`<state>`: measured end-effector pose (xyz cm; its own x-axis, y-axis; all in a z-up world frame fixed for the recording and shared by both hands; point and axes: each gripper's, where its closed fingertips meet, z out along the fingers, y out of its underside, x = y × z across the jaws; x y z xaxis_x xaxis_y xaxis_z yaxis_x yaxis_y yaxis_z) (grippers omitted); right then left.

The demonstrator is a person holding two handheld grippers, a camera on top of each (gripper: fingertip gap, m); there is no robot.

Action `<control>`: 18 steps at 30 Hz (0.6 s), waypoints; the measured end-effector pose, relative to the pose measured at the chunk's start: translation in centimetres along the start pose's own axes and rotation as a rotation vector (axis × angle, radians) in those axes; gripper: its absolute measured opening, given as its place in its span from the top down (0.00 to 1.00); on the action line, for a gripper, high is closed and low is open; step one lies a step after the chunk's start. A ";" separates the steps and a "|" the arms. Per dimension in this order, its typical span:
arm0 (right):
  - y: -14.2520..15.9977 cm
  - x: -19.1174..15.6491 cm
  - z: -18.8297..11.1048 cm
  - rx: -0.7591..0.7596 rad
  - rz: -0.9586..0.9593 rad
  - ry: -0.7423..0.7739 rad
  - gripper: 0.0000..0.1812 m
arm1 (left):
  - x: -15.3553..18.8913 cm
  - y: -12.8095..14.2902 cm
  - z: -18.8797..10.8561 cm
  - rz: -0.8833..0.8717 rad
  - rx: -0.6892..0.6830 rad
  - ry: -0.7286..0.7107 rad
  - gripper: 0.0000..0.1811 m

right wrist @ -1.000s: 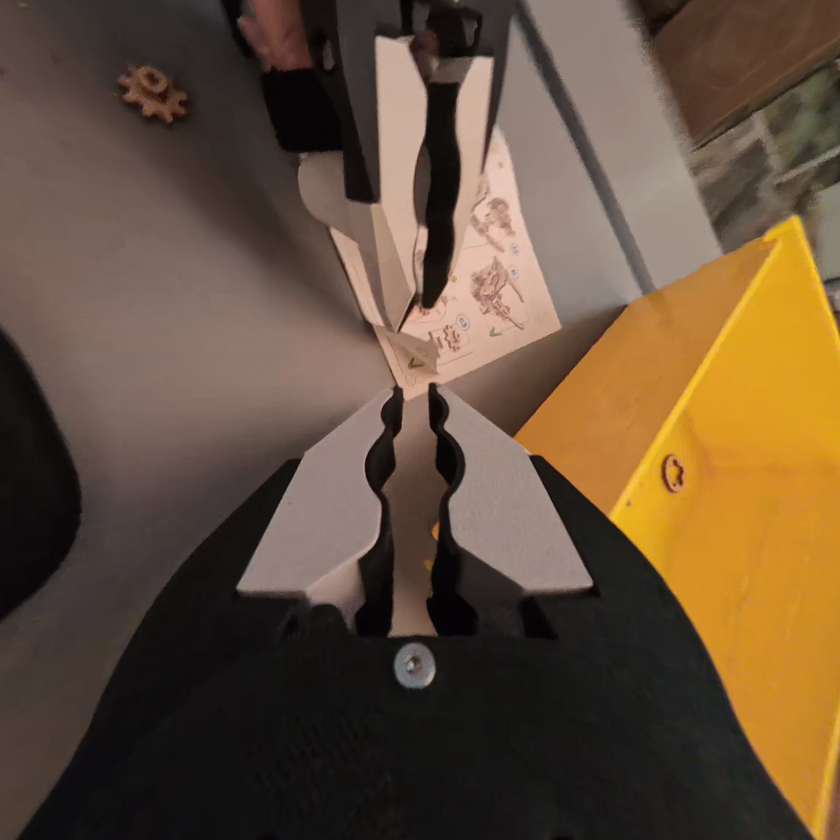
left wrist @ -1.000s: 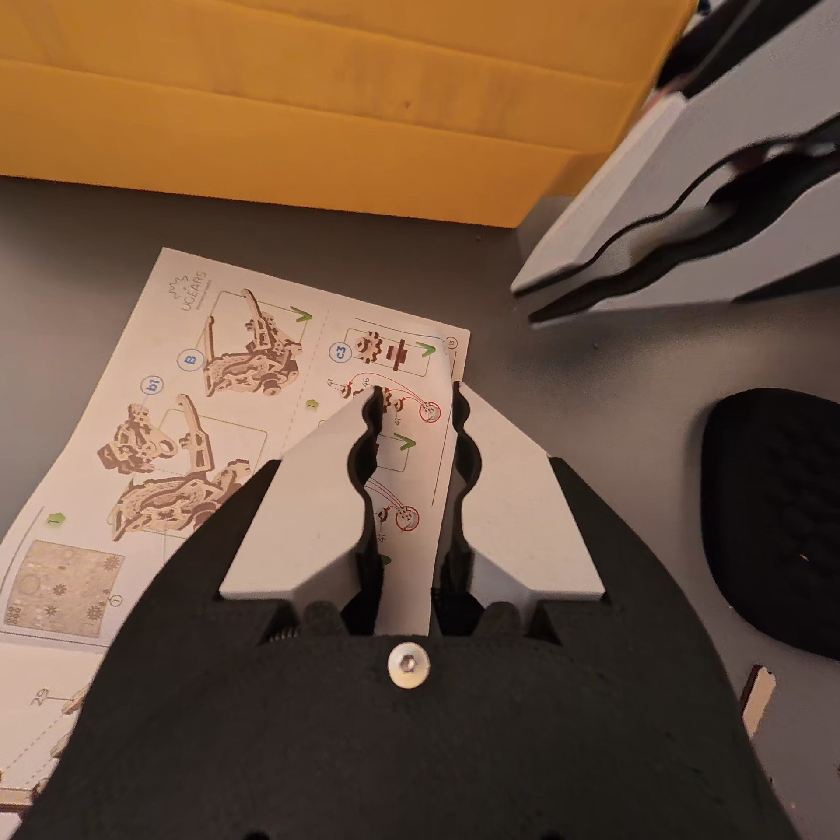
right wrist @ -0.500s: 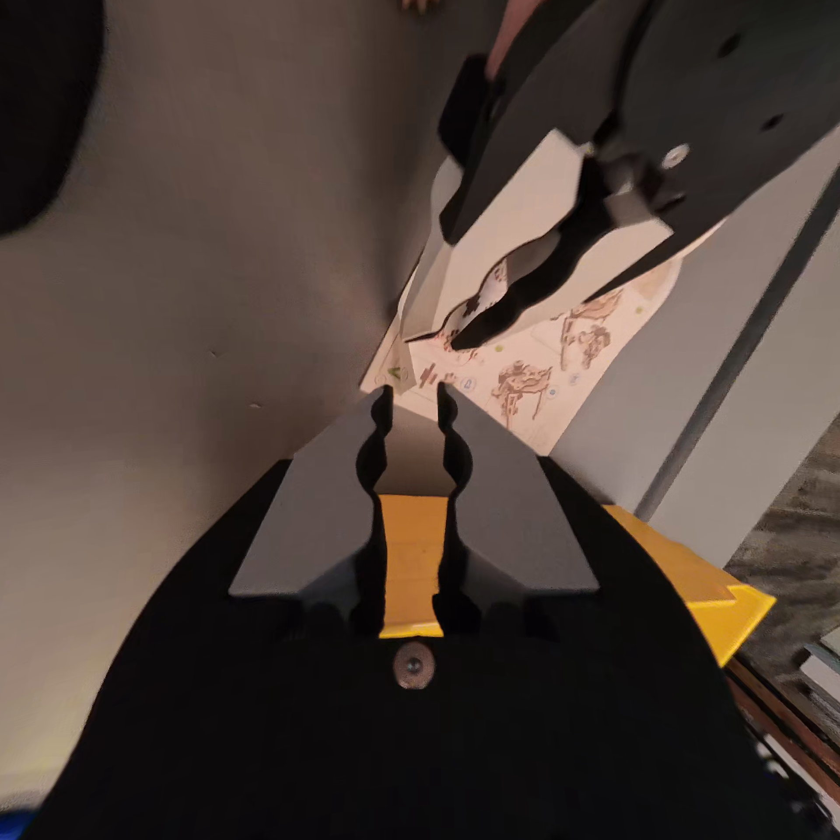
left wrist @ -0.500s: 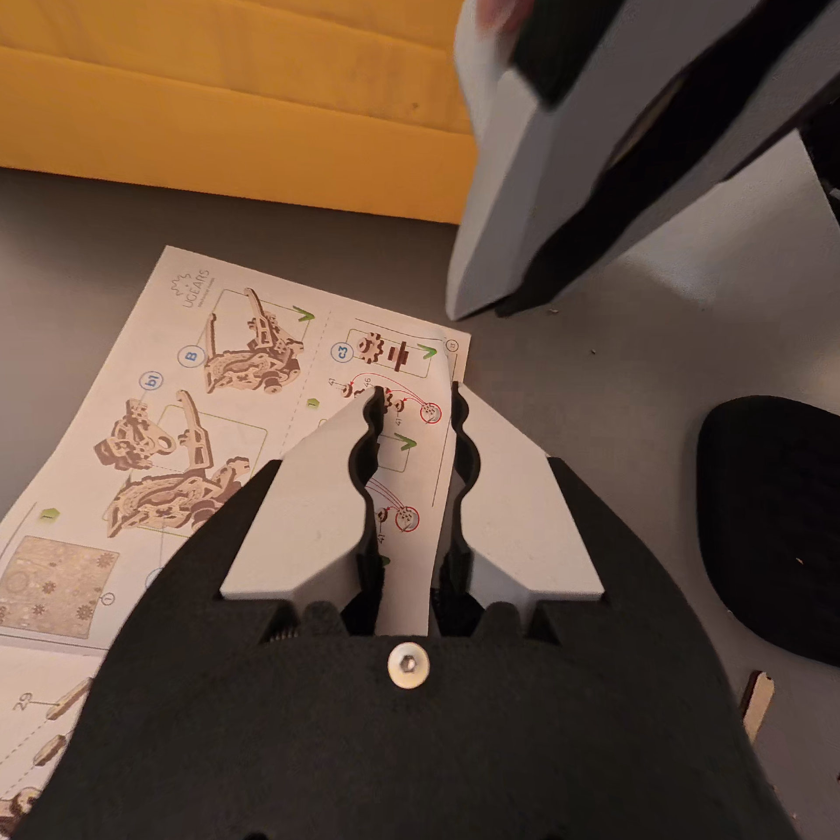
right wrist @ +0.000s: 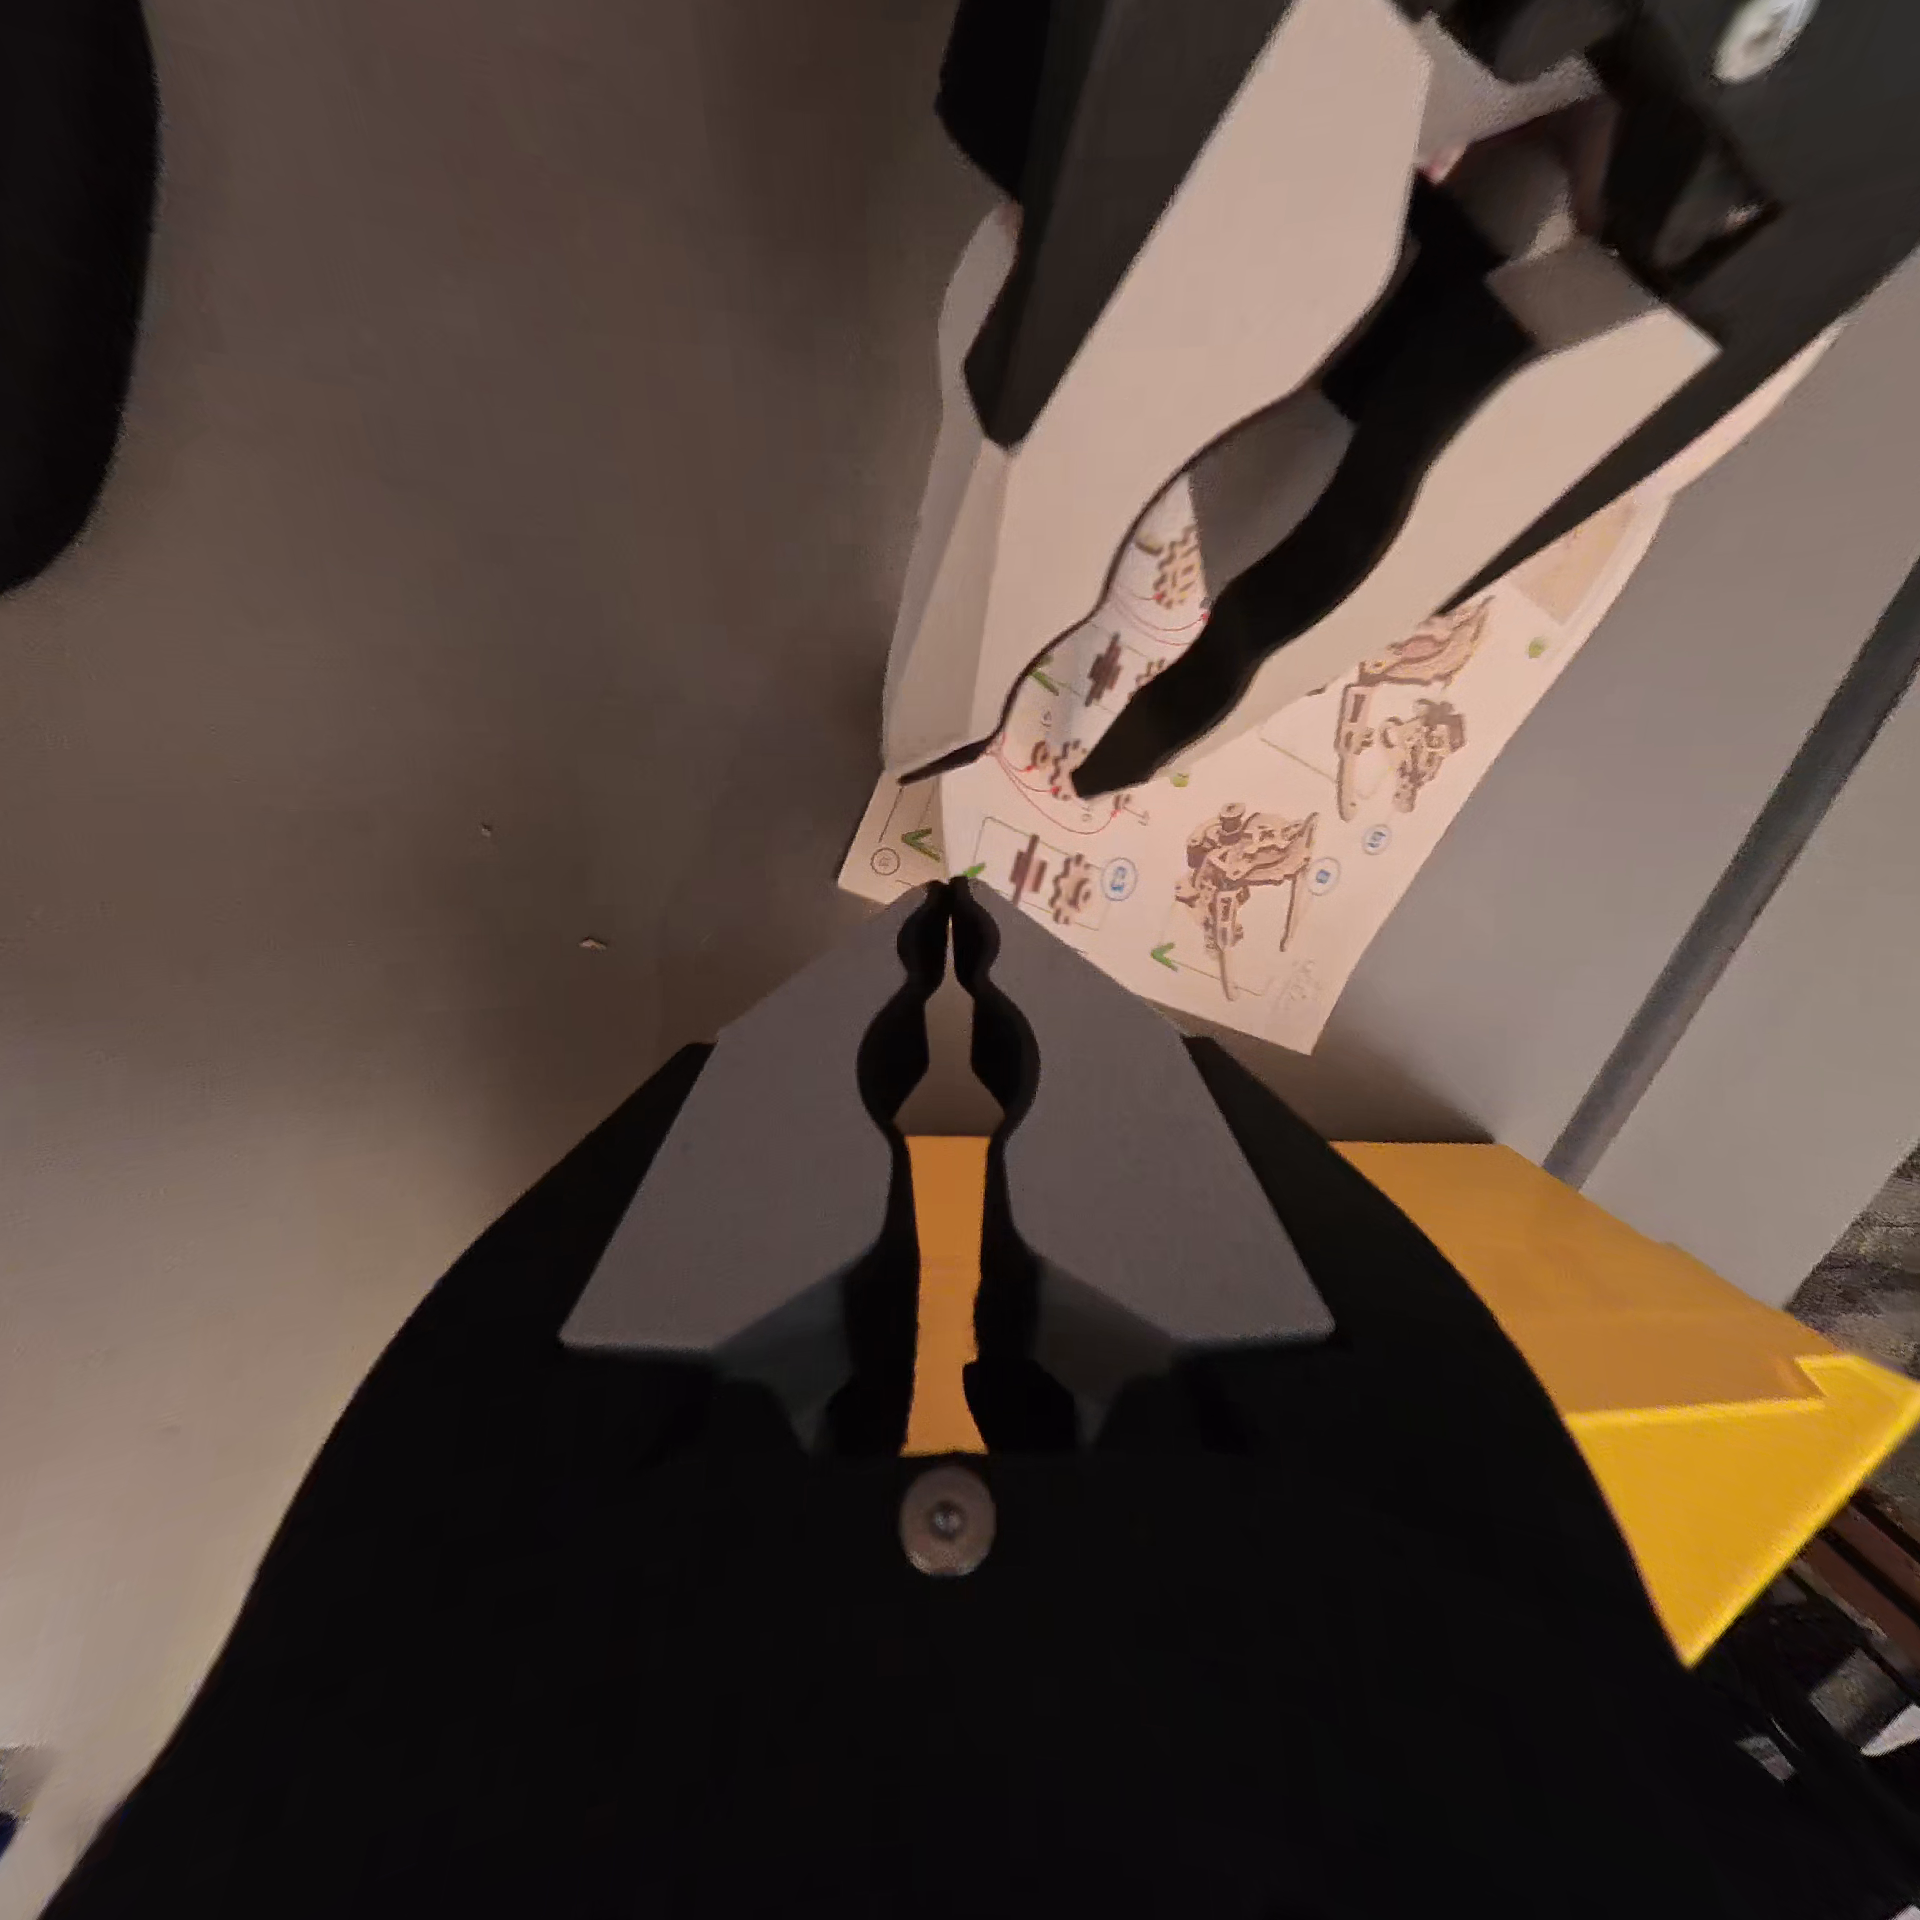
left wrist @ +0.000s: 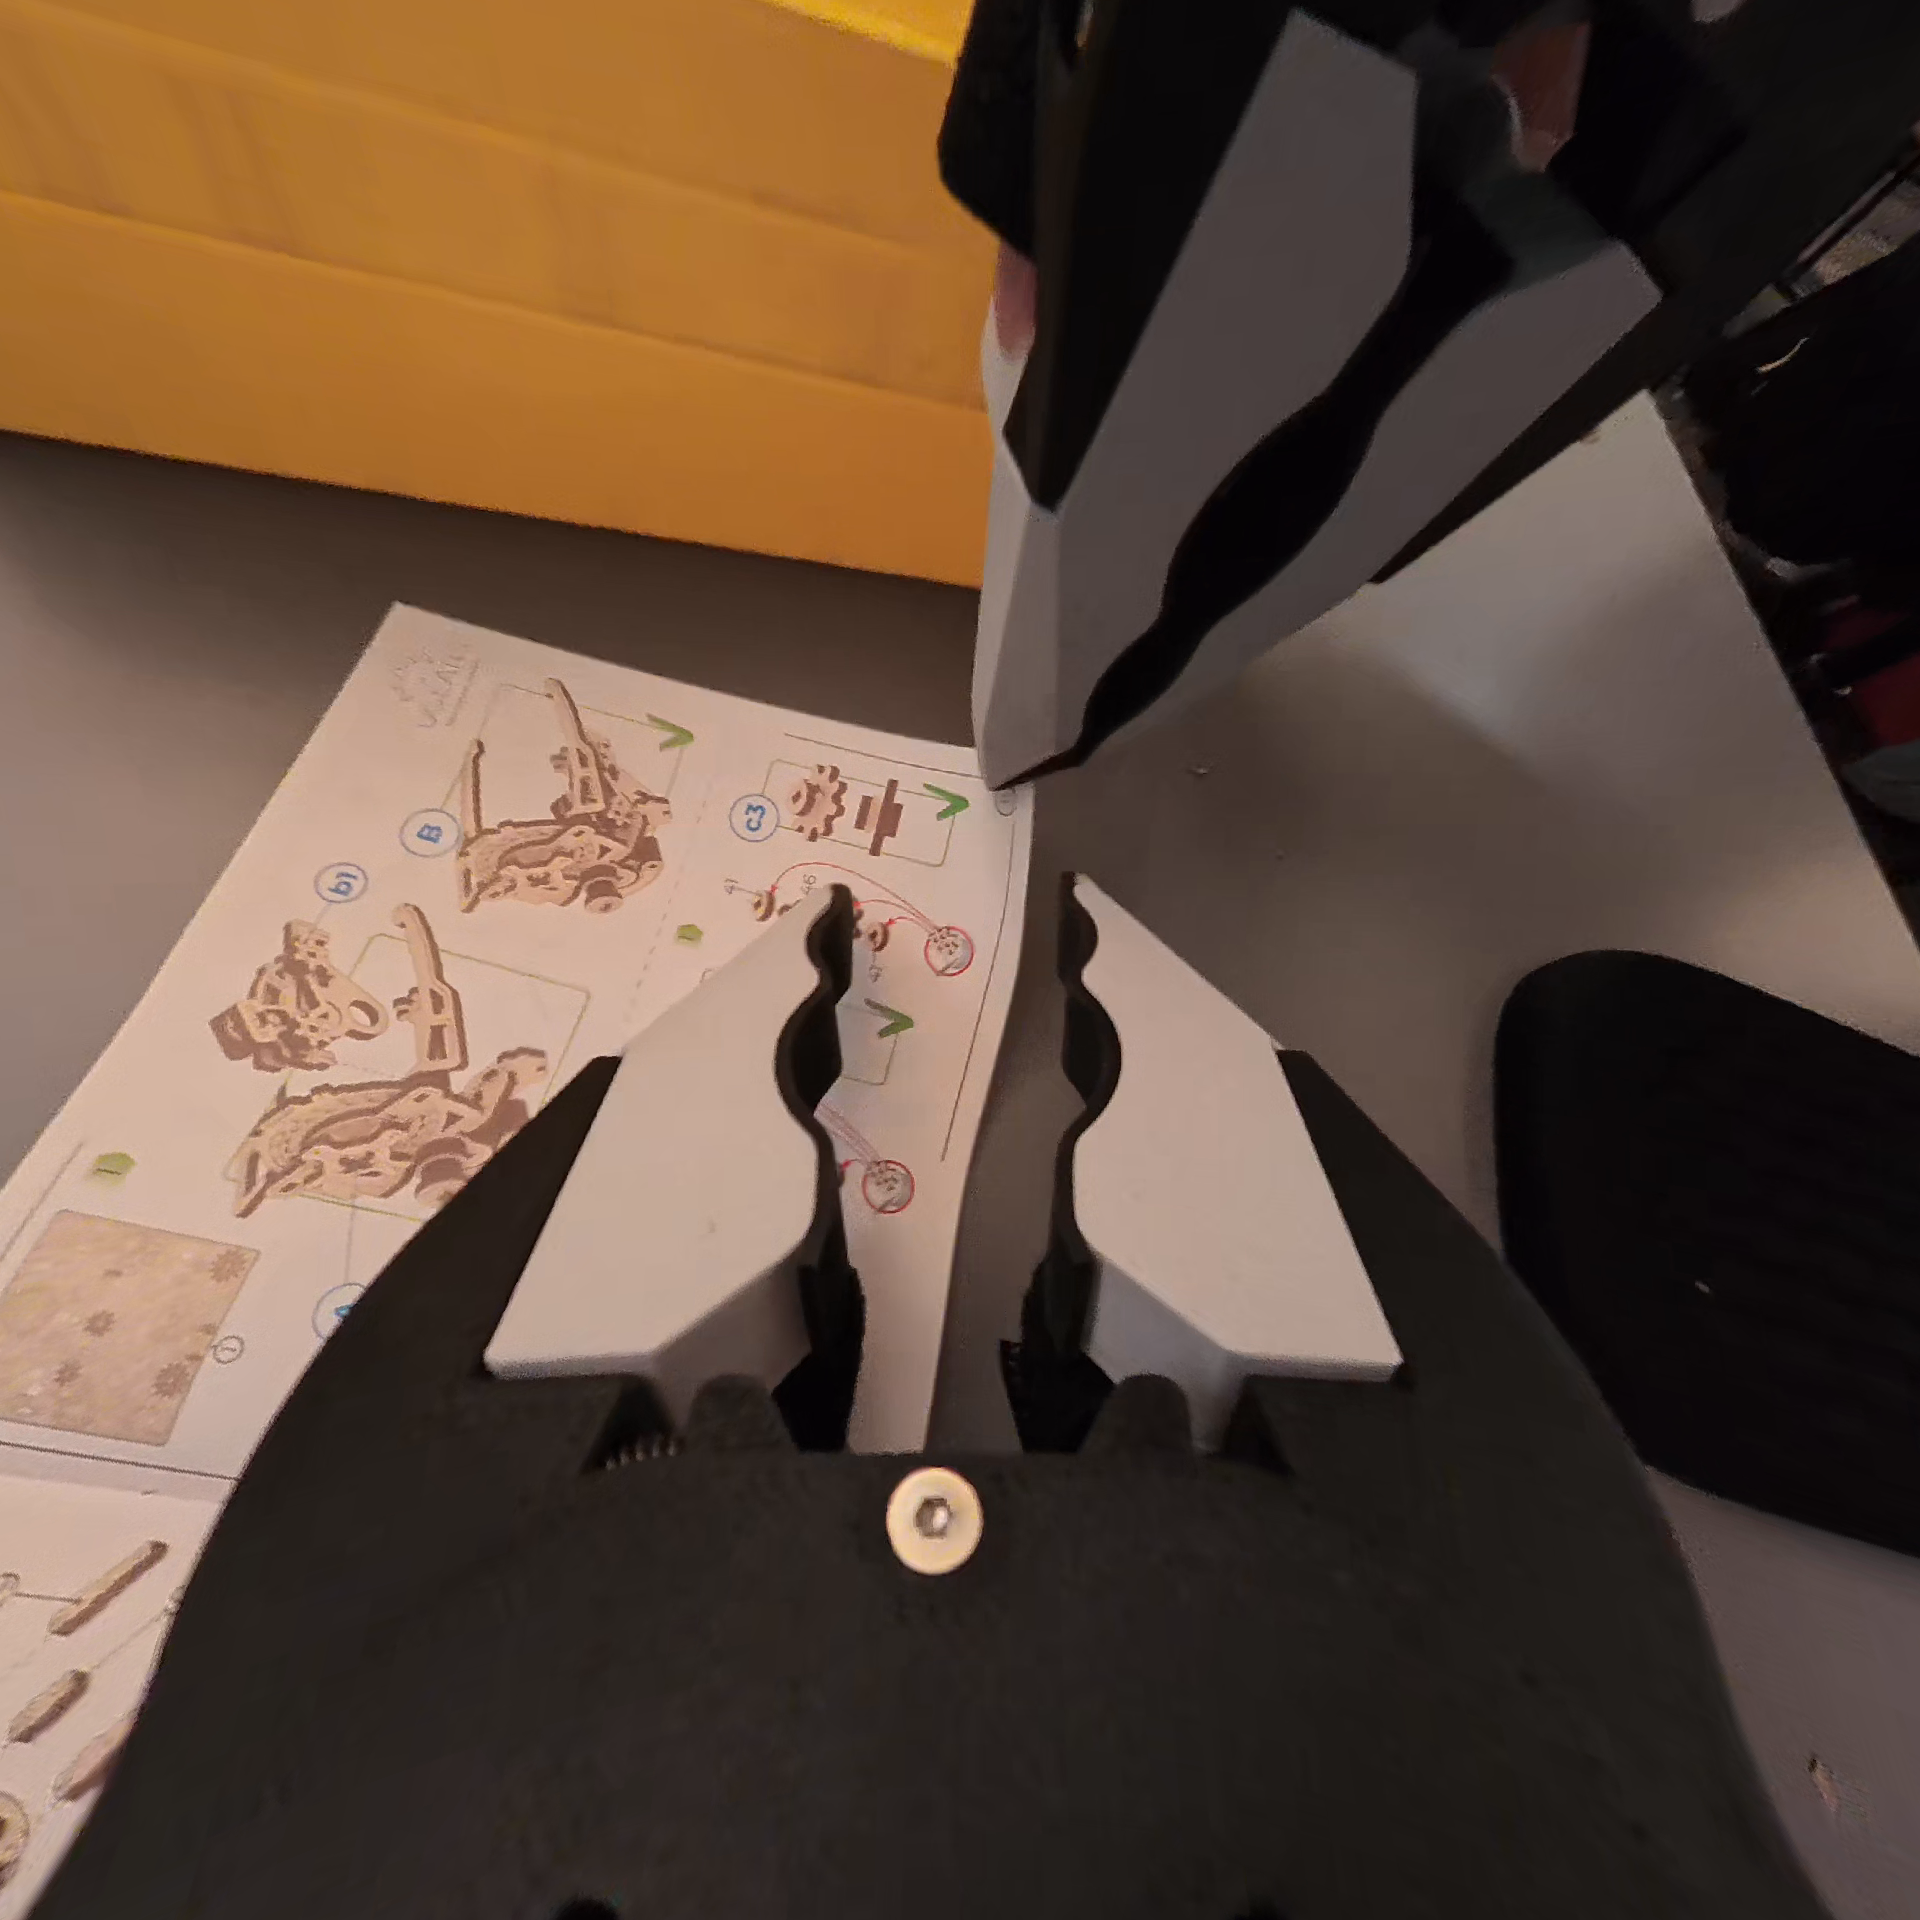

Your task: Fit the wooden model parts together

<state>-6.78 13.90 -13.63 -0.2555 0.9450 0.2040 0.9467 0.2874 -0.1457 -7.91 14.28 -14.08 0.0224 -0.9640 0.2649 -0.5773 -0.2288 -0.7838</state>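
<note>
Step in hand: my right claw point(right wrist: 951, 896) has its tips pinched together at the near corner of the instruction sheet point(left wrist: 561, 935); whether the paper edge is caught between them I cannot tell. No wooden part is in either claw, so I judge this is still sheet-handling, not fitting.
Left claw: my left claw point(left wrist: 951, 894) hangs wide open over the right edge of the sheet, holding nothing, one finger above the printed diagrams, the other above bare table point(left wrist: 1351, 831).
Right claw seen from the left: it comes down steeply from the upper right, tip at the sheet's far corner.
Task parts: the wooden model parts are not clearly in view. Small tan shapes at the lower left edge of the left wrist view may be loose pieces or print; too blurred to say.
Next move, as I judge it: get the sheet settled, then go and find the parts; that calls for a light pull so the paper slides rather than tears or curls.
Around: a yellow box point(left wrist: 468, 260) stands just beyond the sheet's far end; a black pad point(left wrist: 1714, 1226) lies to the right, apart from the paper.
In the way: my two claws are crowded over one corner and could knock; the yellow box leaves little room beyond the sheet.
</note>
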 end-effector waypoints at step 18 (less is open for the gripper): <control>-3.6 6.0 -8.4 0.602 0.853 0.553 0.91 | -4.1 -2.5 -13.6 -0.357 0.547 -0.712 1.00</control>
<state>-10.09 17.25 -3.78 0.6742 0.7139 0.1895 0.4870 -0.2368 -0.8407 -17.60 20.63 -5.55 0.7164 -0.6405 0.2766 0.0156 -0.3817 -0.9242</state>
